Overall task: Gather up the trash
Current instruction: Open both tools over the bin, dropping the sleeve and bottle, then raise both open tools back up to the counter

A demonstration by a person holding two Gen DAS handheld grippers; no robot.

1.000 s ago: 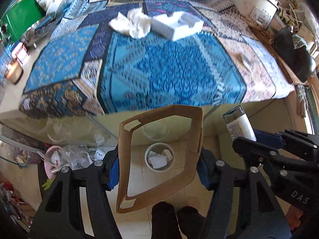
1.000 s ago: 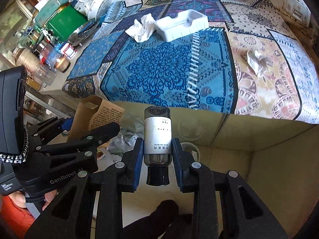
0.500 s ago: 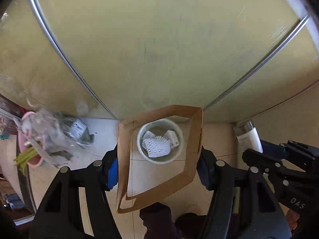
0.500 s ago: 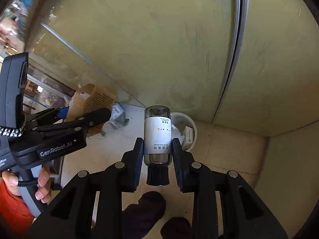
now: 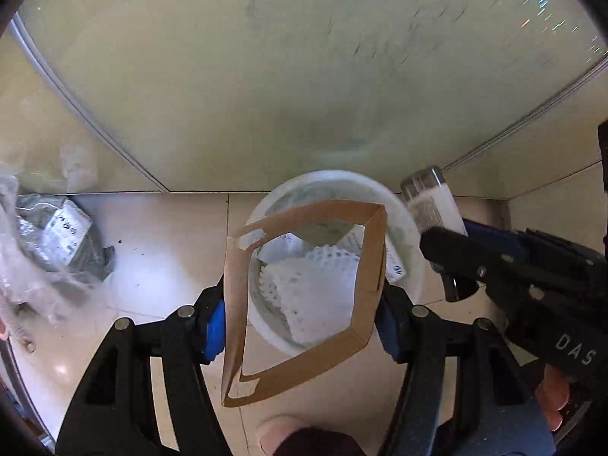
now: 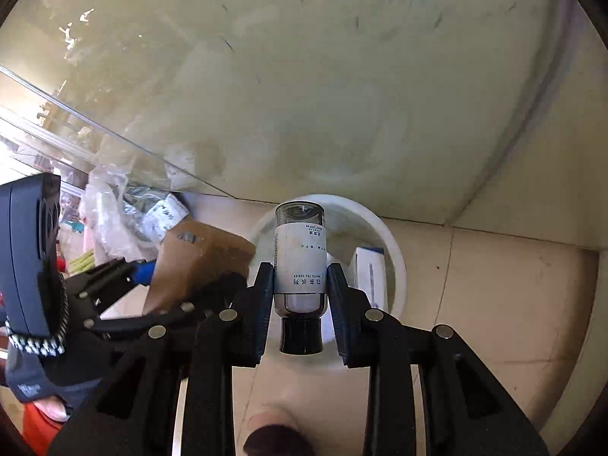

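Left wrist view looks straight through the flattened brown cardboard sleeve, an open-ended box squashed into a diamond, and the round white plastic waste bin on the pale glossy floor tiles shows below it. The left gripper has its blue-padded jaws about half open, pressed on the sleeve's two side folds. Inside the bin lies white foam netting with a ridged, scalloped edge.

Beside it, the right gripper is nearly closed on a small clear cylindrical bottle with a white label and black cap, cap toward the camera, base aimed at the bin's far rim.

My worry is the sleeve: it looks broad against the bin's mouth, so on release it could catch on the rim and tip out onto the tiles. The smooth bottle might bounce off the springy foam or strike the rim if let go too far forward. The two grippers hang close together and could knock each other.

A heap of crumpled clear plastic bags lies against the olive cabinet front.
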